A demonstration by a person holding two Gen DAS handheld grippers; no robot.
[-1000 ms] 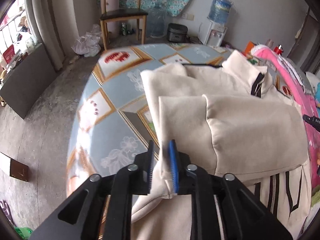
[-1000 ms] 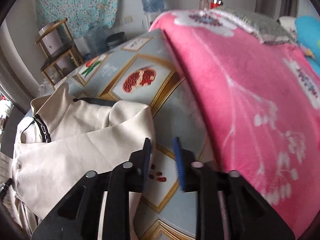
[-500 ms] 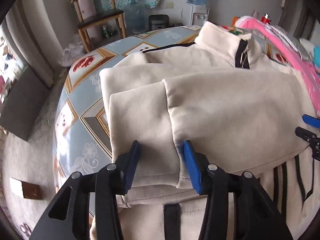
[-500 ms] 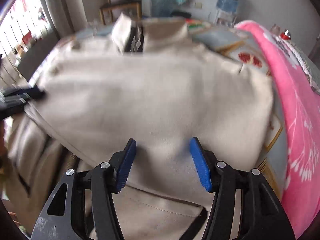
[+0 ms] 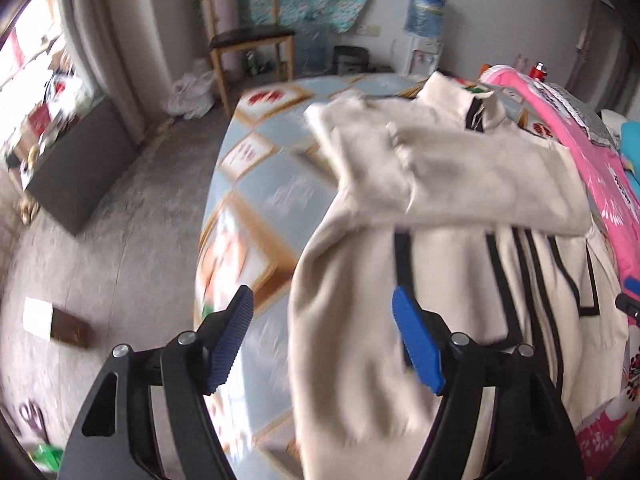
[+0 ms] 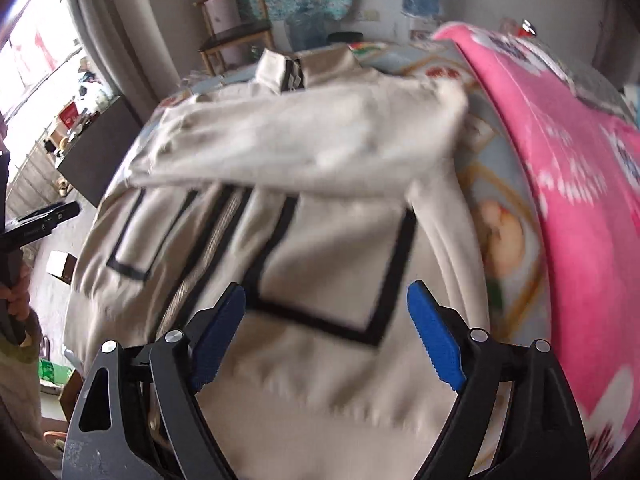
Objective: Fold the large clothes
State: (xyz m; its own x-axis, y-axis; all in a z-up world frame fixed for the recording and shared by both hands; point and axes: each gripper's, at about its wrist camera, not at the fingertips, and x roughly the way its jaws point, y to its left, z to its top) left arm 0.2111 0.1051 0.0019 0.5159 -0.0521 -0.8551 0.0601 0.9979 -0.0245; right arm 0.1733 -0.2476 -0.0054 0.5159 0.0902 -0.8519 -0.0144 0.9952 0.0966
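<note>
A cream jacket with black trim lies front-up on the patterned tablecloth, collar at the far end. Both sleeves are folded across its chest. My left gripper hovers over the jacket's near left edge with its jaws opening; cloth lies below them but the pads press on nothing. In the right wrist view the same jacket fills the middle. My right gripper hangs over the black-edged pocket, its jaws opening too and nothing gripped.
A pink blanket covers the table's right side. The table's left edge drops to a grey floor with a small box. A wooden chair, a water dispenser and a dark cabinet stand farther off.
The left gripper let go of the sleeve cuff. Both grippers drew back toward the jacket's near end and their jaws widened. The right one came from beside the jacket to above it.
</note>
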